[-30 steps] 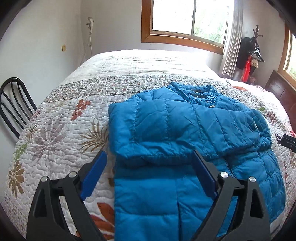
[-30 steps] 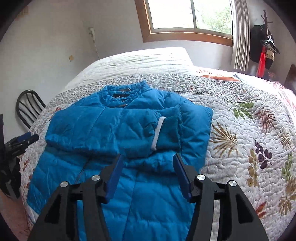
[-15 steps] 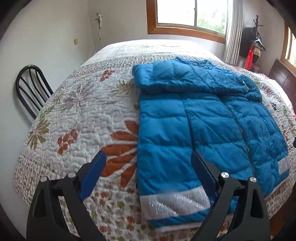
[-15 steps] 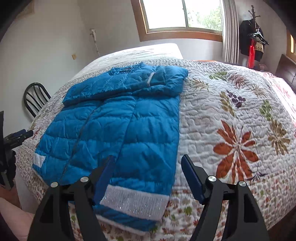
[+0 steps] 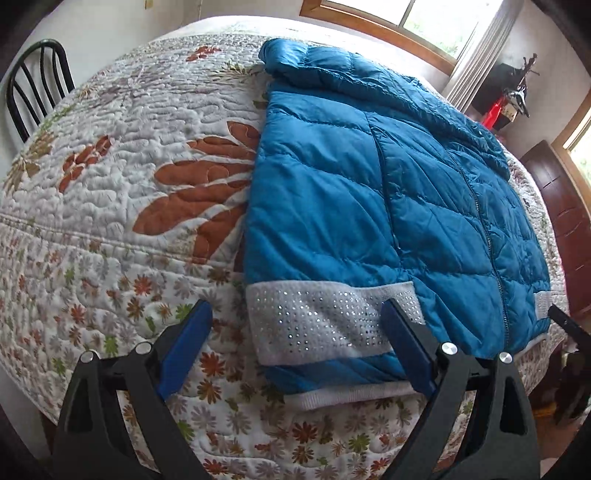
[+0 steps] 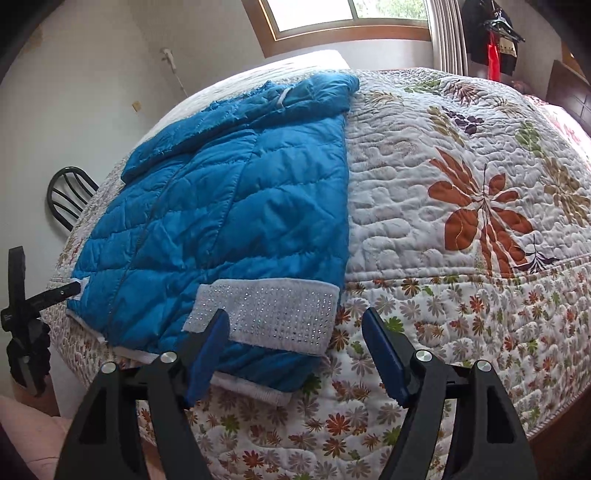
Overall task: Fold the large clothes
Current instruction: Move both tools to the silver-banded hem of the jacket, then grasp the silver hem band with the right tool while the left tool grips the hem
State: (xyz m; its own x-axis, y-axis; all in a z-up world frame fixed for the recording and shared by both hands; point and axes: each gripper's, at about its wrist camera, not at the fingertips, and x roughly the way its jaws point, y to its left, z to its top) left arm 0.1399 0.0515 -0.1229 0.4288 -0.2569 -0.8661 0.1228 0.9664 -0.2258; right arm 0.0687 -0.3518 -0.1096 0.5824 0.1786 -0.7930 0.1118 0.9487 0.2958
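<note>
A blue quilted puffer jacket [image 5: 369, 192] lies front up on the bed, both sleeves folded across the chest at the far end. Its hem has a white studded band [image 5: 317, 317] and hangs at the near bed edge. My left gripper [image 5: 295, 350] is open and empty, its jaws on either side of the hem's left corner. In the right wrist view the jacket [image 6: 229, 206] lies on the left, and my right gripper [image 6: 295, 350] is open and empty at the studded band [image 6: 269, 314] on the hem's right corner.
A floral quilt [image 5: 122, 192] covers the bed; it also shows in the right wrist view [image 6: 461, 192]. A black chair [image 5: 33, 88] stands at the left. A dark wooden headboard [image 5: 565, 221] is at the right. Windows and a coat rack [image 6: 491, 33] stand behind.
Both grippers have pulled back from the folded sleeves down to the jacket's hem at the near bed edge. Both stay open.
</note>
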